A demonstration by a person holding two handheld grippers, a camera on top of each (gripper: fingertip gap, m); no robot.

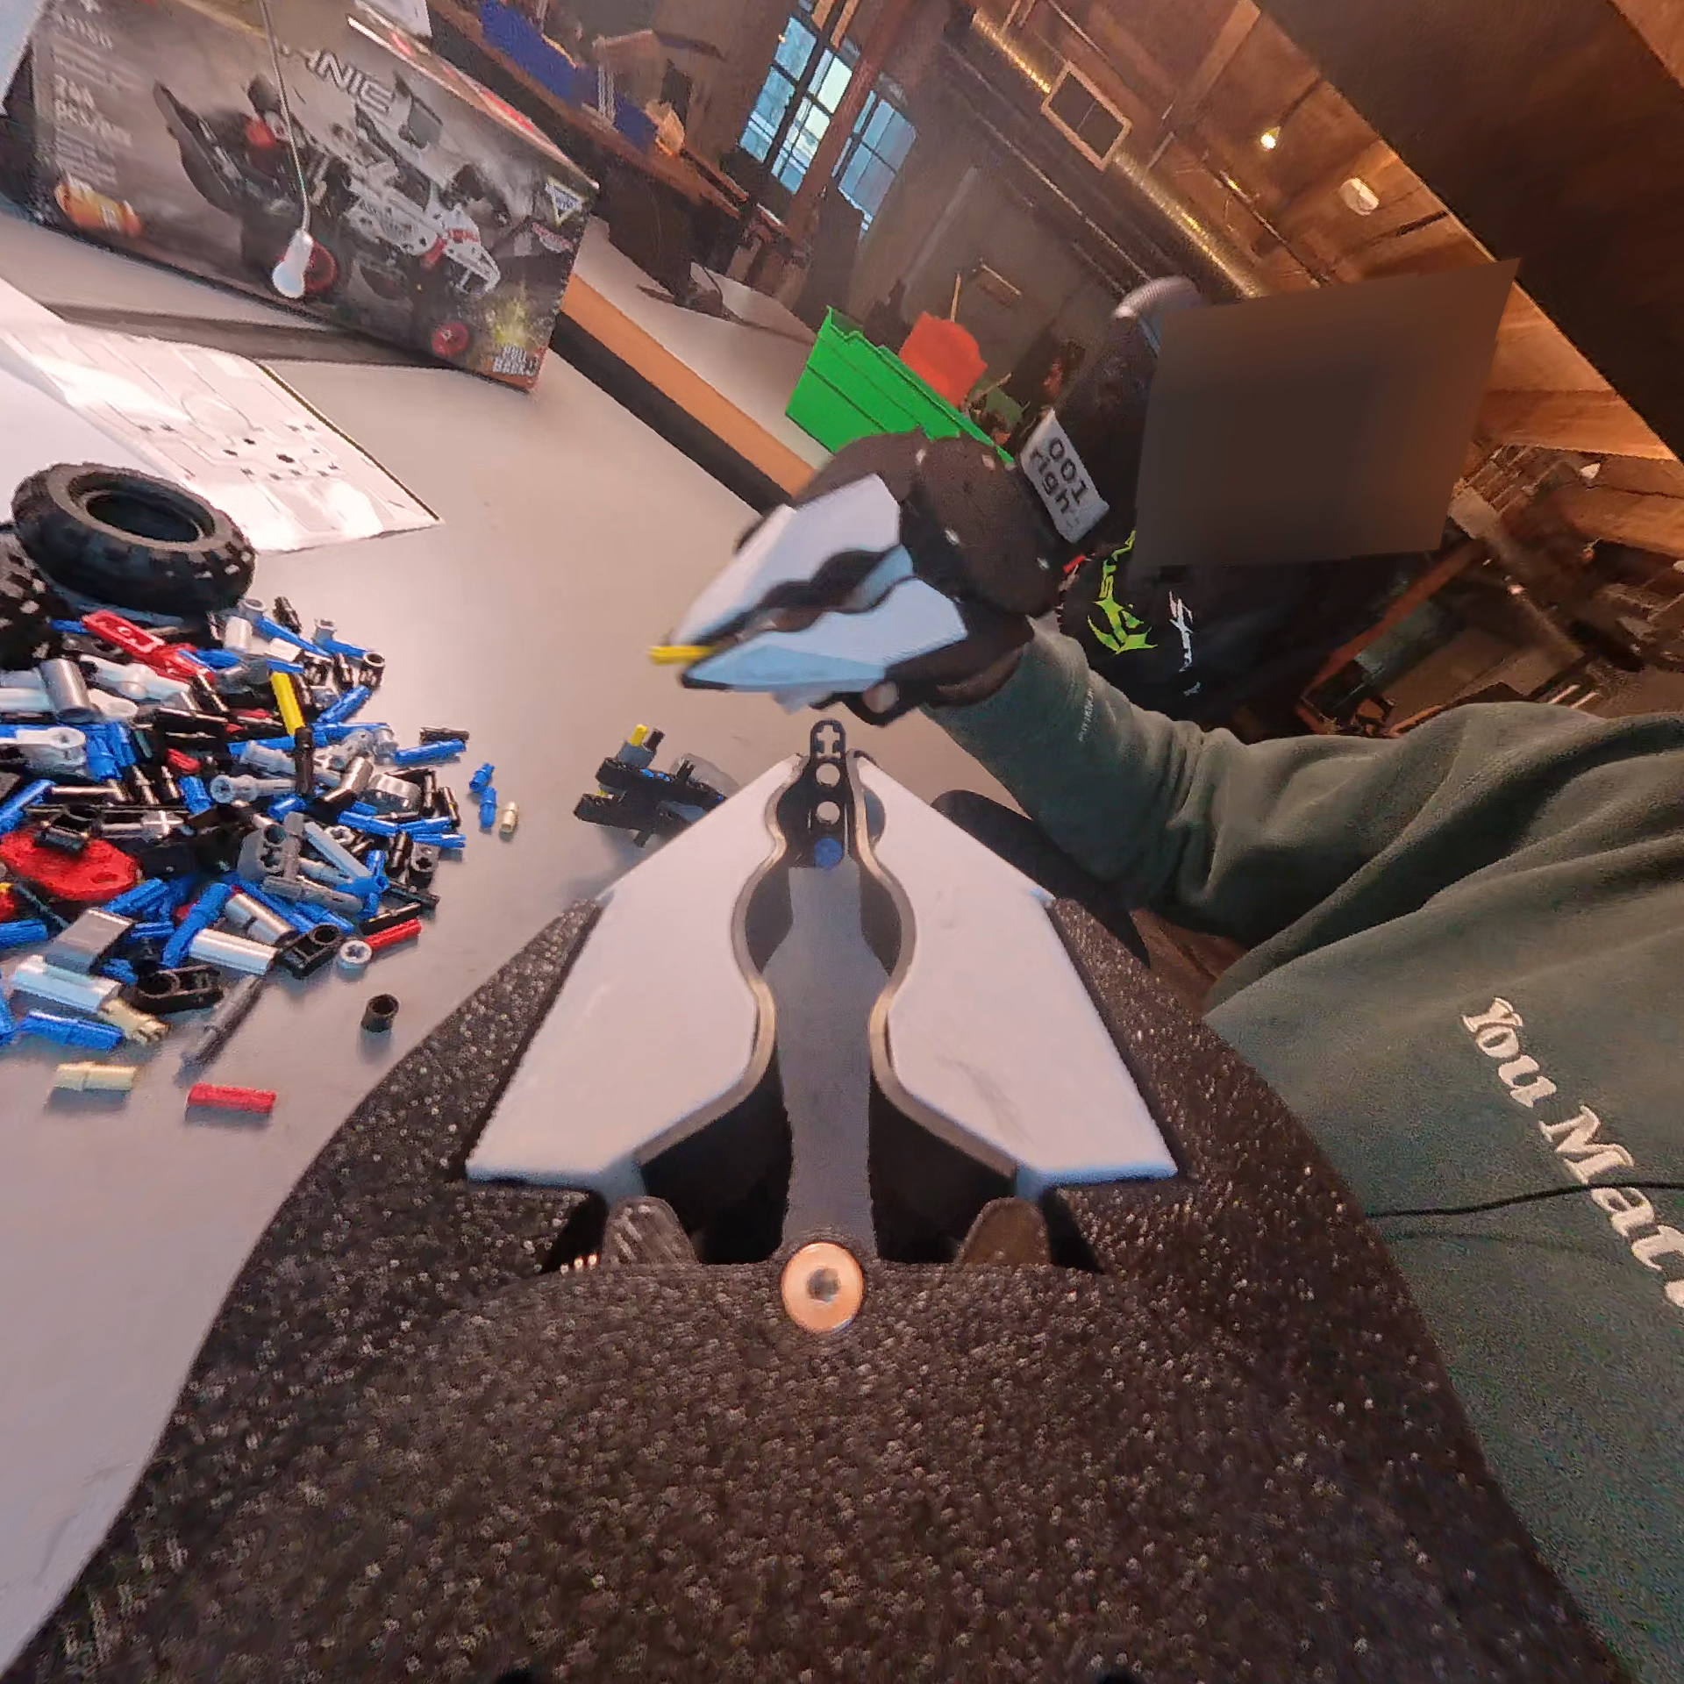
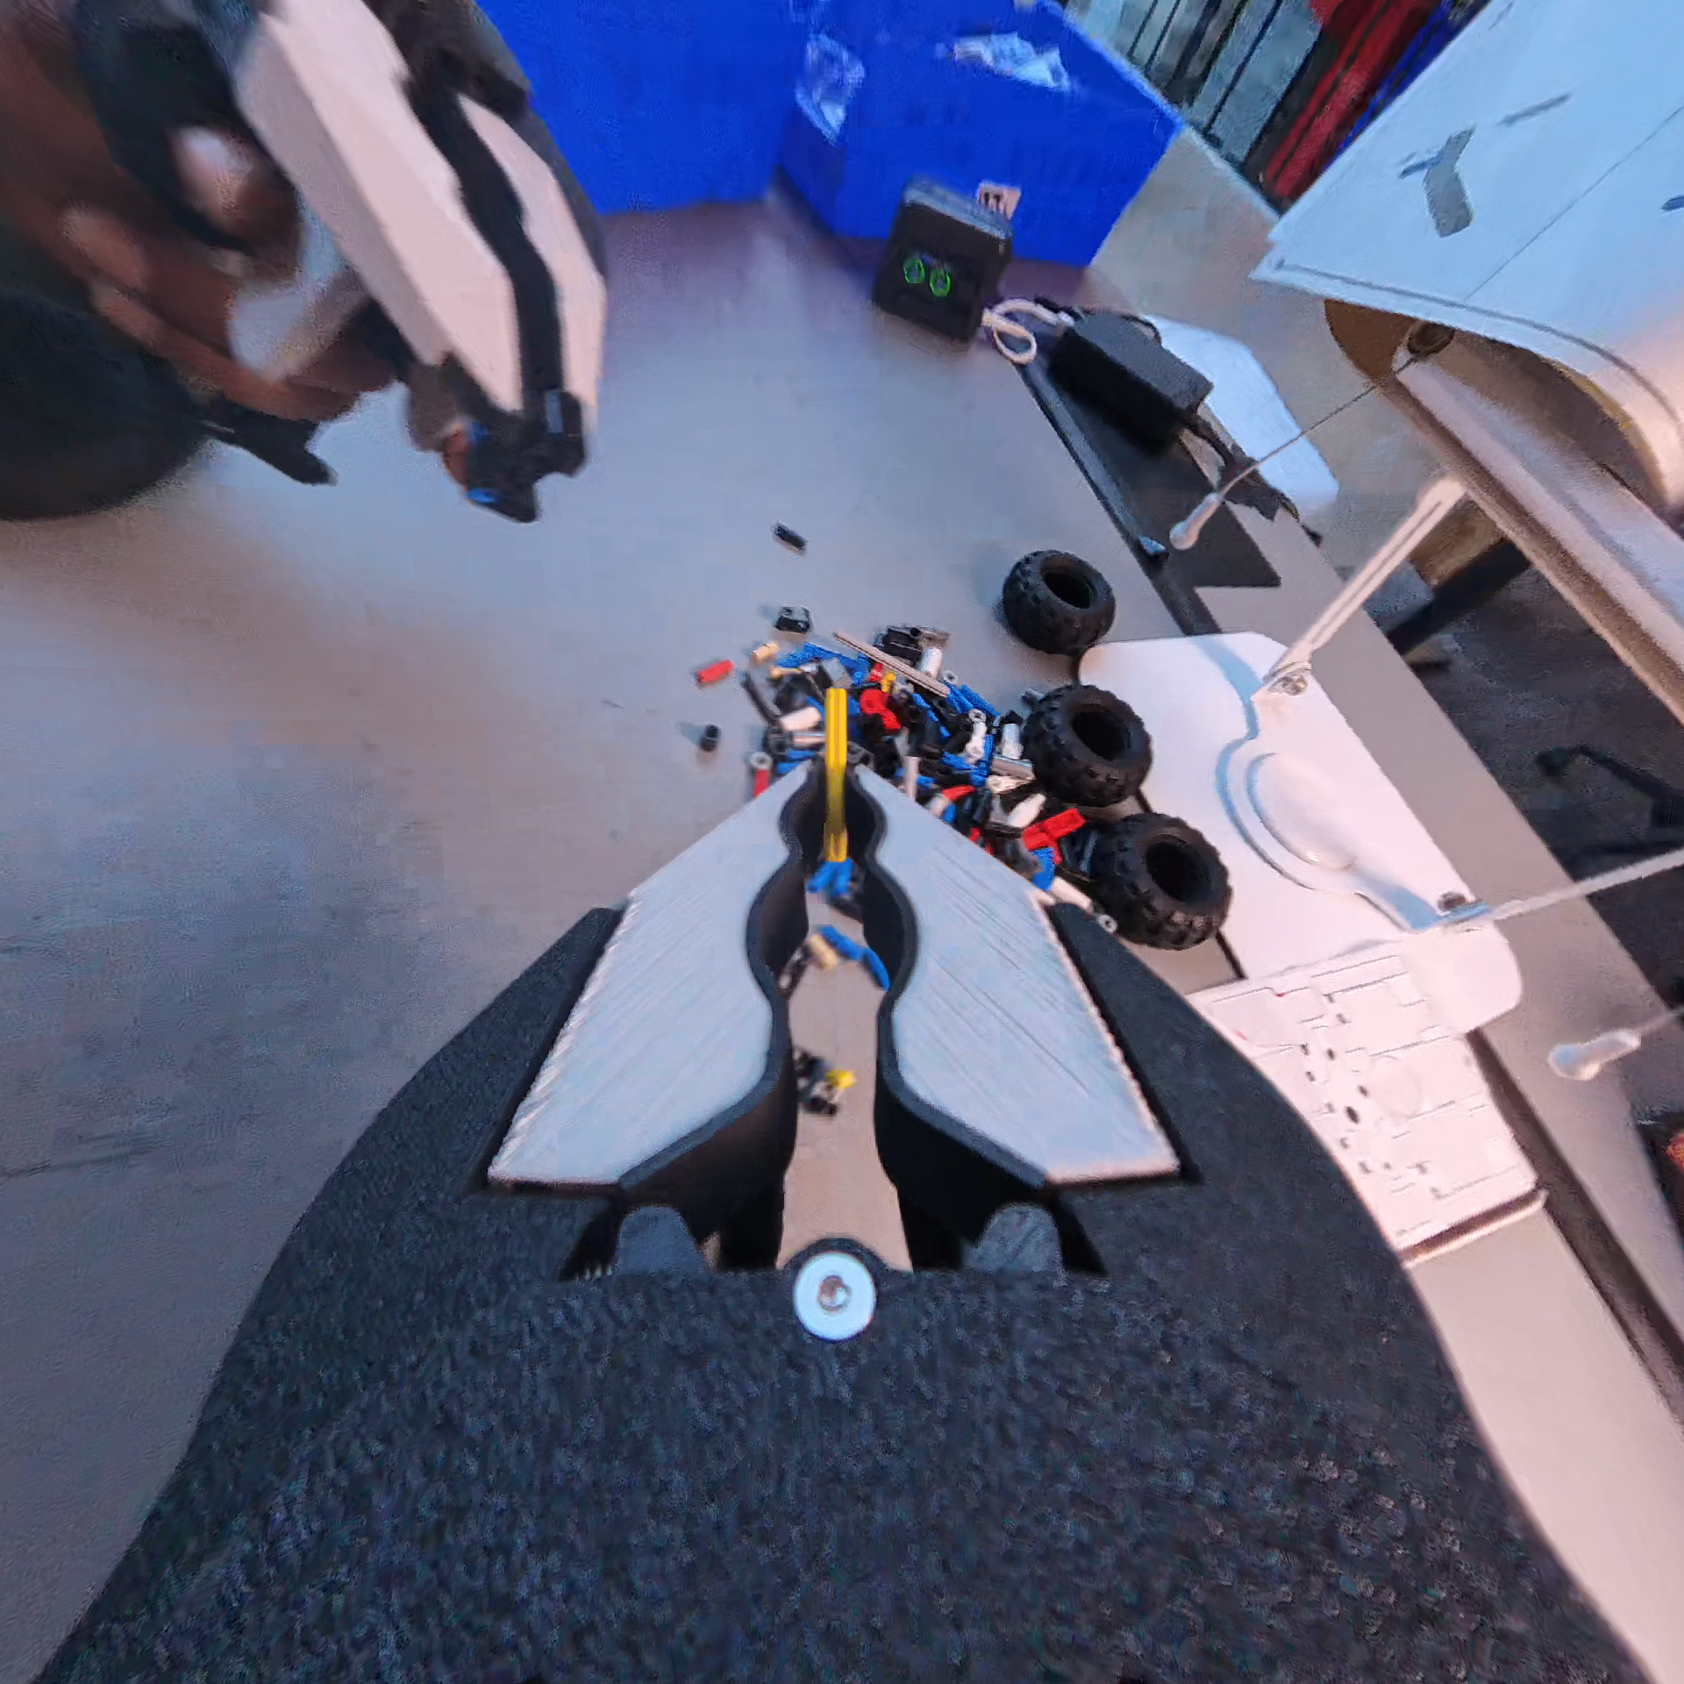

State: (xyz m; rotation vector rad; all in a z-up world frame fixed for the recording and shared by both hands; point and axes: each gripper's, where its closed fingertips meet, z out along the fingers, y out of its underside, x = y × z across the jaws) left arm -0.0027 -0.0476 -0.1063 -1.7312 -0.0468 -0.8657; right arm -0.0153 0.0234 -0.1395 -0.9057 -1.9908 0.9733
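Yellow rod: pinched between the tips of the right gripper, clear of the table, with most of its length sticking out past the tips. The jaws are clenched on its near end only. In my judgement so short a hold would let the rod pivot.

Left gripper: clamped on a black beam with holes, which stands upright between the tips with a blue pin at its lower end. It is seated deeper than the rod and looks the firmer hold.

The two grippers are near each other in the air but apart; rod and beam do not touch.

Surroundings: a pile of small parts lies on the left, with black tyres at its far side. A small black-and-blue assembly sits alone just right of the pile. A printed sheet and a picture box lie farther off.

Clearance: bare table lies between the pile and the grippers. The table edge runs close on the right, beside the person's green sleeve.
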